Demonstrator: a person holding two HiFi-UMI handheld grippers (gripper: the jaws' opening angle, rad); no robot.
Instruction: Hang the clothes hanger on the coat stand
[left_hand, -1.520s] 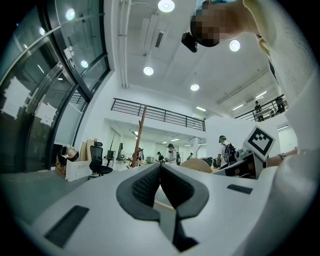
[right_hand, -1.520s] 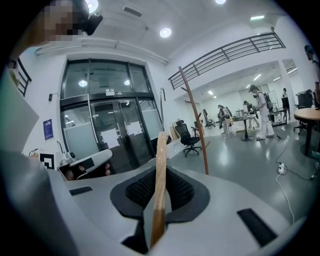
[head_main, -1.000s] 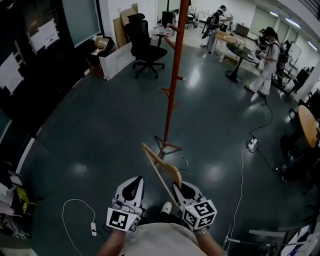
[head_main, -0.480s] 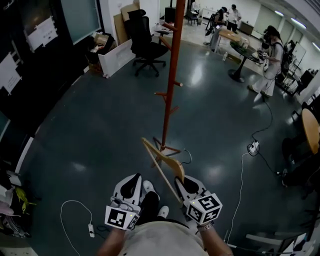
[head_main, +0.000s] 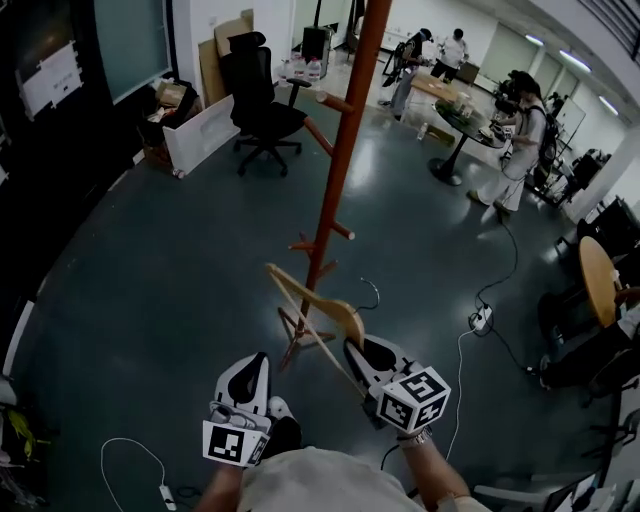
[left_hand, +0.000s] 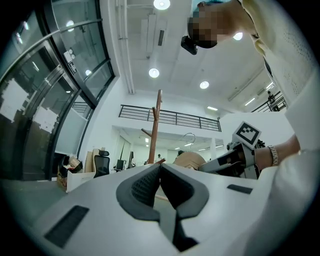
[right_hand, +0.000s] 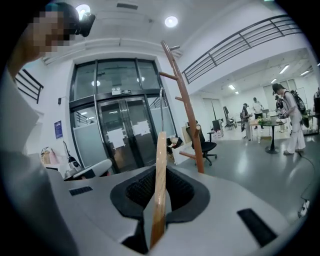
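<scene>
The wooden clothes hanger (head_main: 318, 322) with a wire hook juts up and to the left from my right gripper (head_main: 362, 355), whose jaws are shut on its lower arm. In the right gripper view the hanger (right_hand: 159, 185) stands edge-on between the pads. The red-brown coat stand (head_main: 338, 170) rises just beyond the hanger, pegs sticking out at several heights; the stand (right_hand: 186, 115) also shows in the right gripper view. My left gripper (head_main: 246, 379) is low at the left, jaws shut with nothing between them. In the left gripper view the stand (left_hand: 155, 127) is far ahead.
A black office chair (head_main: 252, 95) and cardboard boxes (head_main: 170, 105) stand at the back left. Several people (head_main: 512, 135) work at tables (head_main: 462, 115) at the back right. A cable and power strip (head_main: 478, 320) lie on the floor at right, a white cable (head_main: 130, 455) at left.
The view has come nearer to the coat stand, which now looms larger just beyond the hanger. The right gripper keeps its hold on the hanger; the left stays shut.
</scene>
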